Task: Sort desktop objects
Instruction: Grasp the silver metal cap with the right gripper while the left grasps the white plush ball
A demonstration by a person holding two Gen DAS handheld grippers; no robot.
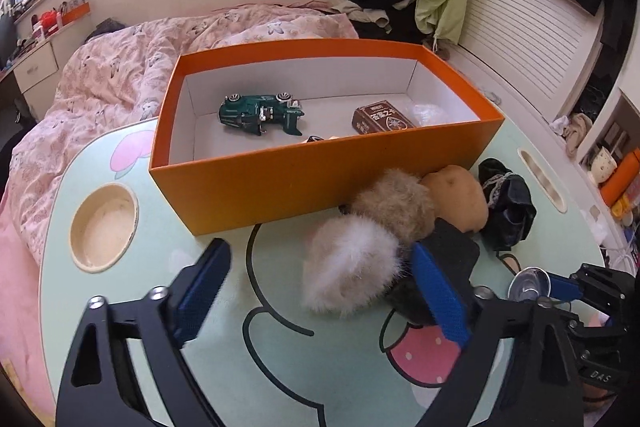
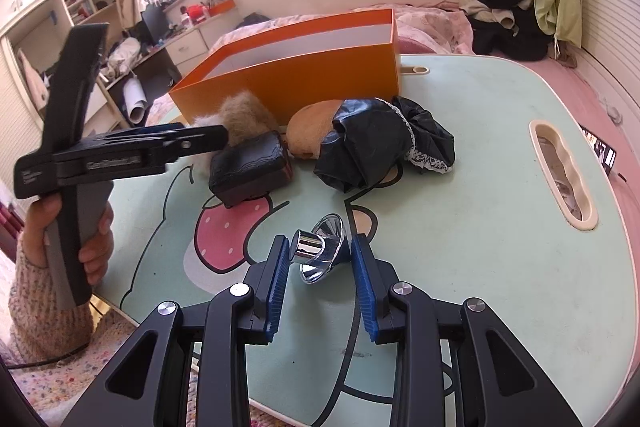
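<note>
Left wrist view: the left gripper (image 1: 320, 291) hovers over the mint-green counter (image 1: 168, 243) with its jaws spread wide, holding nothing. A white fur pompom (image 1: 352, 267) lies between the blue pads, nearer the right one, and a tan fur pompom (image 1: 396, 203) touches it at 1 o'clock. A black case (image 1: 456, 251) lies partly behind the right pad. A potato (image 1: 460, 195) lies beside the tan pompom, against the front wall of the orange box (image 1: 280, 171). A black lace-trimmed cloth (image 1: 508, 203) lies at 3 o'clock of the potato. Inside the box lie a green toy car (image 1: 260, 115) on its side, a brown carton (image 1: 380, 121) and a clear wrapper at the far right corner.

Right wrist view: the right gripper (image 2: 320, 267) rests low over the counter, jaws moderately open around a shiny metal funnel-shaped reflector (image 2: 320, 251) that lies on its side. Contact between pads and reflector cannot be told. The person's left hand (image 2: 92, 243) grips the handle of the other tool at 9 o'clock. A slot handle (image 2: 560, 171) is cut into the counter at 3 o'clock.
</note>
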